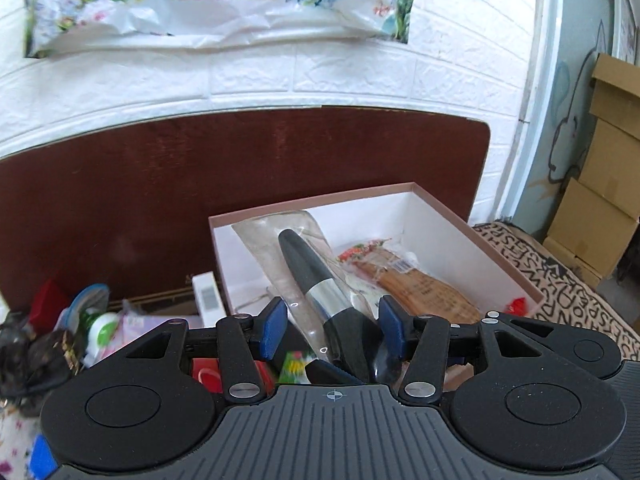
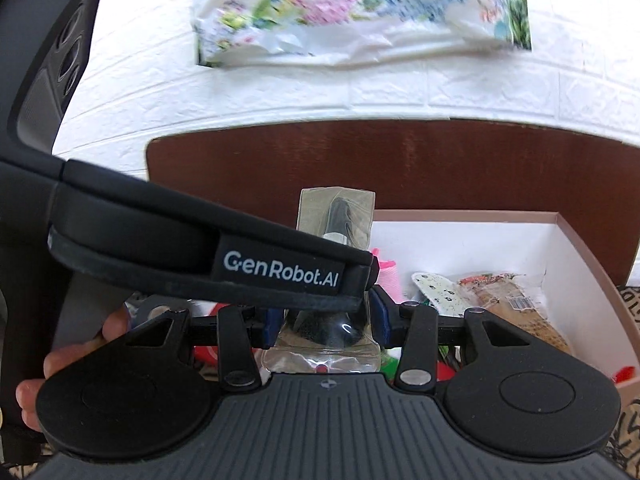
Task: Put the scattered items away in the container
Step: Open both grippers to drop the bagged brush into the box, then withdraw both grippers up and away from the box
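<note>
A black and silver tool in a clear plastic bag (image 1: pixel 310 276) leans into the pink-rimmed white box (image 1: pixel 452 220). My left gripper (image 1: pixel 332 324) is open, its blue pads either side of the bag's lower end without pressing it. My right gripper (image 2: pixel 326 320) is shut on the same bagged tool (image 2: pixel 336 208), which stands up in front of the box (image 2: pixel 576 248). The box holds a brown snack packet (image 1: pixel 416 284), also seen in the right wrist view (image 2: pixel 516 300), and a pink item (image 2: pixel 386 276). The left gripper's black body (image 2: pixel 200 248) crosses the right wrist view.
Scattered items lie left of the box: a red packet (image 1: pixel 48 304), a green and white tube (image 1: pixel 100 328), a white barcode box (image 1: pixel 208 296). A dark wooden board (image 1: pixel 200 176) backs the table. A lettered cloth (image 1: pixel 568 280) and cardboard boxes (image 1: pixel 600 184) are at right.
</note>
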The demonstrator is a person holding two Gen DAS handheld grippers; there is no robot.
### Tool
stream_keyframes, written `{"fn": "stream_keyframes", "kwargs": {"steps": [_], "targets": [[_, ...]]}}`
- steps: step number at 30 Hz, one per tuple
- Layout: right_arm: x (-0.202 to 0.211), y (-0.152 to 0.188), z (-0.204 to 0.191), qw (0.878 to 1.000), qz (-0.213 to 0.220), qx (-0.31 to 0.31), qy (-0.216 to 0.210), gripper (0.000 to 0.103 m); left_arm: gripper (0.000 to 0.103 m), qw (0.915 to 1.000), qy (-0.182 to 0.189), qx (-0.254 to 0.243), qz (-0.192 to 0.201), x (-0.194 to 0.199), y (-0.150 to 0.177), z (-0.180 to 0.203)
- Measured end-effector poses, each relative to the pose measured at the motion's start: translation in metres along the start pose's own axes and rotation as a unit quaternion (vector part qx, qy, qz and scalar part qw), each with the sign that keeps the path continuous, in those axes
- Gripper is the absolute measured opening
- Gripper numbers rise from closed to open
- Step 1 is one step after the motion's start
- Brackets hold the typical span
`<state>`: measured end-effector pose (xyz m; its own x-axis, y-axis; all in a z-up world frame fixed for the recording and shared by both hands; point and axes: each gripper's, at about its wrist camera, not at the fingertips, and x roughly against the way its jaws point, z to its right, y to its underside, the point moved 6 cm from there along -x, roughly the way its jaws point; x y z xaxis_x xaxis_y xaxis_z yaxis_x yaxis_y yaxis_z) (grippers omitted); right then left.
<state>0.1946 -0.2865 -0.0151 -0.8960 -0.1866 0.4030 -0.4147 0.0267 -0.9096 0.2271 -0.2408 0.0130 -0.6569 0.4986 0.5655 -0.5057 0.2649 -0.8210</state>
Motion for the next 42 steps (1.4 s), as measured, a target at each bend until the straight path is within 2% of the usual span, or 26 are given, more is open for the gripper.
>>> {"fn": "stream_keyframes", "kwargs": {"steps": [10,11,13,14,16,17,18,19,22,27,33,38,42], "targets": [[-0.068,-0.002,0.021,0.998,-0.046,-0.036,-0.007,0.051,0.059,0.9995,-0.004,0.005,-0.032,-0.067,-0.002,-0.029],[-0.073,-0.001,0.022,0.998,-0.049,-0.038,-0.008,0.052,0.067,0.9994,-0.004,0.006,-0.034,-0.072,-0.002,-0.032],[-0.083,-0.002,0.024,0.998,-0.055,-0.042,-0.008,0.054,0.068,0.9993,-0.007,0.008,-0.035,-0.08,-0.003,-0.036],[-0.087,-0.002,0.025,0.997,-0.059,-0.046,-0.009,0.055,0.075,0.9993,-0.009,0.009,-0.036,-0.083,-0.003,-0.038],[-0.094,-0.003,0.026,0.996,-0.066,-0.052,-0.002,0.064,0.086,0.9994,0.0,0.017,-0.03,-0.083,-0.004,-0.043],[-0.093,-0.003,0.029,0.996,-0.064,-0.055,0.003,0.075,0.093,0.9994,0.007,0.023,-0.025,-0.08,-0.005,-0.044],[-0.091,-0.003,0.032,0.997,-0.058,-0.059,0.007,0.08,0.096,0.9994,0.004,0.03,-0.017,-0.075,-0.005,-0.046],[-0.086,0.0,0.037,0.997,-0.053,-0.061,0.01,0.08,0.102,0.9995,-0.005,0.031,-0.006,-0.07,-0.006,-0.047],[-0.078,0.002,0.042,0.997,-0.048,-0.063,0.018,0.081,0.103,0.9994,-0.026,0.012,0.021,-0.058,-0.005,-0.045],[-0.062,0.004,0.042,0.997,-0.04,-0.063,0.022,0.092,0.103,0.9994,-0.028,0.003,0.02,-0.048,0.001,-0.035],[-0.043,0.004,0.039,0.997,-0.031,-0.059,0.024,0.1,0.103,0.9993,-0.033,0.0,0.02,-0.035,0.008,-0.023],[-0.013,0.007,0.04,0.997,-0.02,-0.055,0.042,0.102,0.103,0.9982,-0.054,-0.015,0.023,-0.01,0.017,-0.012],[0.018,0.015,0.04,0.998,-0.009,-0.035,0.054,0.102,0.103,0.9976,-0.058,-0.008,0.036,0.015,0.032,-0.002]]}}
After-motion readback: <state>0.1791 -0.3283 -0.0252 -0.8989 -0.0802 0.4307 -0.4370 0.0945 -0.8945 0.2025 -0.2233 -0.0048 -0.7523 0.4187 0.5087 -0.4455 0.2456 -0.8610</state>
